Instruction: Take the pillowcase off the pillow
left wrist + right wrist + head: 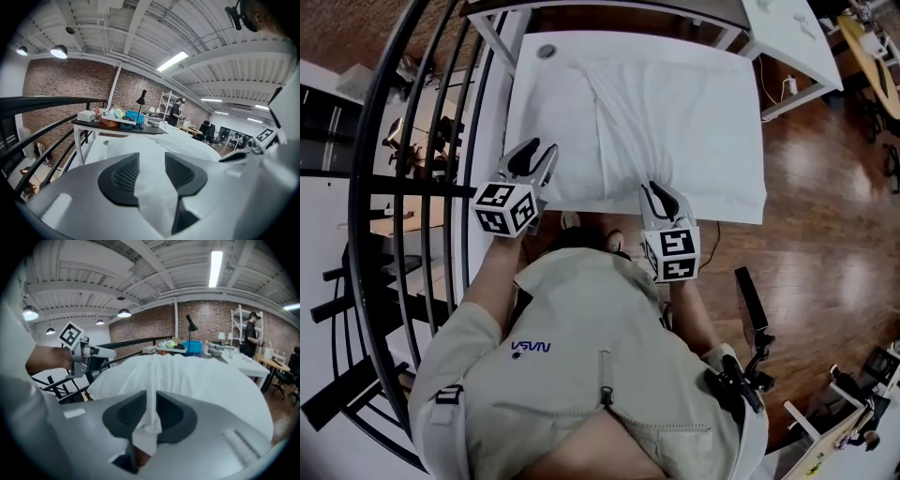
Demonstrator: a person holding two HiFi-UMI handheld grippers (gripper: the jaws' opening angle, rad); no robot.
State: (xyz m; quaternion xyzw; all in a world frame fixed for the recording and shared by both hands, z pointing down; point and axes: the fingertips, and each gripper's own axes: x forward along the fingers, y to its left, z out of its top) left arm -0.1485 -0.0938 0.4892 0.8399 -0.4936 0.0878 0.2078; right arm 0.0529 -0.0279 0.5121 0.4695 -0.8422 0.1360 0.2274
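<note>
A white pillow in its white pillowcase lies on a white table. My left gripper is at the pillow's near left corner. In the left gripper view its jaws stand apart, and loose pillowcase cloth lies in the gap without being squeezed. My right gripper is at the middle of the pillow's near edge. There its jaws stand close together on a thin ridge of pillowcase cloth, which runs taut back to the pillow.
A black railing curves along the left. A small round fitting sits at the table's far left corner. Beyond stand a second white table, a cluttered desk and a distant person. The wooden floor lies to the right.
</note>
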